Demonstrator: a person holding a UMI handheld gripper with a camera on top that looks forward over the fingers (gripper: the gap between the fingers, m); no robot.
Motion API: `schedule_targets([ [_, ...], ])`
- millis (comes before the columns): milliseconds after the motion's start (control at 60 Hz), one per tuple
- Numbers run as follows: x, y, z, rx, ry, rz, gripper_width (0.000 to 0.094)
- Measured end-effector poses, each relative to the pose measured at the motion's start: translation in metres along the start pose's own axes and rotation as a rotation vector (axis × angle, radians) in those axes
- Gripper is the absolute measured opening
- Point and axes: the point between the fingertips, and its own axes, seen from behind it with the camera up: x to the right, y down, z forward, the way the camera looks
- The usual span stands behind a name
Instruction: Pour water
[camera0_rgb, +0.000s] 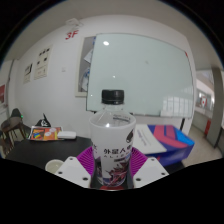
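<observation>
One bottle (113, 140) filled the middle of the gripper view, standing upright with its black cap (113, 97) at the top and a dark purple label around its lower body. It stood between the two fingers (71, 172), whose tips showed low at either side of the label, the left one and the right one both close against the bottle's sides. Whether the pads truly pressed on the plastic, or a thin gap remained, could not be told, since the bottle's base and the contact lines were hidden. The gripper (112, 176) therefore sat squarely around the bottle, with the bottle's long axis vertical and at right angles to the reach of the fingers. Any pour would, by my judgement, turn on tipping that axis toward a receiving vessel, and none was visible. Beyond, a dark tabletop (40, 155) carried a colourful box (45, 132) at far left, with a whiteboard (135, 65) on the far wall.
</observation>
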Motion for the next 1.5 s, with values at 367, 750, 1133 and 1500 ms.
schedule_targets([
  [367,0.007,0.122,0.03,-0.1,-0.01,0.06,0.0411],
  [750,0.009,0.135,0.015,-0.161,0.013,0.053,0.0823],
  [1133,-0.014,0.089,-0.15,-0.212,0.146,0.028,0.0843],
  [1500,-0.07,0.069,-0.339,-0.243,0.226,0.027,0.0848],
])
